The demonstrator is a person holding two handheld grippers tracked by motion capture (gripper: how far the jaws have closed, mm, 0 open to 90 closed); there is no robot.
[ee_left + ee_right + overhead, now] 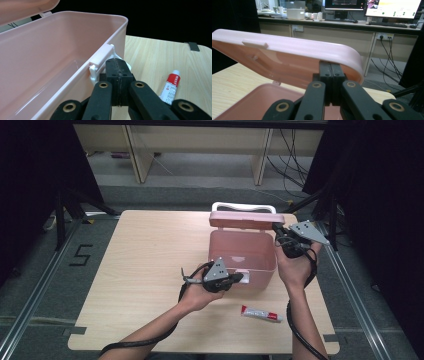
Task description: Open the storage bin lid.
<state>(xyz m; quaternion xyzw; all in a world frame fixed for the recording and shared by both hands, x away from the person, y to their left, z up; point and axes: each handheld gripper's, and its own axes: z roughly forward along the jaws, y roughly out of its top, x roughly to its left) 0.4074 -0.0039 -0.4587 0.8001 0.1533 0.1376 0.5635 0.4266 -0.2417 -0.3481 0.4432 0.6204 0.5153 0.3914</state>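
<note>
High view: a pink box [242, 255] is seen standing on the far right part of a wooden table [145, 270], with its lid [246, 219] raised to a partly open tilt and a white handle [243, 207] showing behind the lid. The left gripper [241, 278] is held at the near front wall of the box, level with the white latch [241, 275] there, while the right gripper [278, 227] is held at the right end of the lid, well above the box's rim. A red and white tube [261, 314] is seen lying flat on the table just in front of the box, apart from it and from both hands. In the left gripper view, the jaws of the left gripper [117, 62] are seen pressed together with nothing between them, their tips set against the white latch [100, 62] on the outer wall of the box [50, 57]; the tube [171, 86] lies to the side of the box on the table [160, 57]. In the right gripper view, the jaws of the right gripper [331, 65] are likewise pressed together, their tips tucked under the edge of the lid [292, 50], touching its underside near the rounded corner, with the open box [257, 102] below.
</note>
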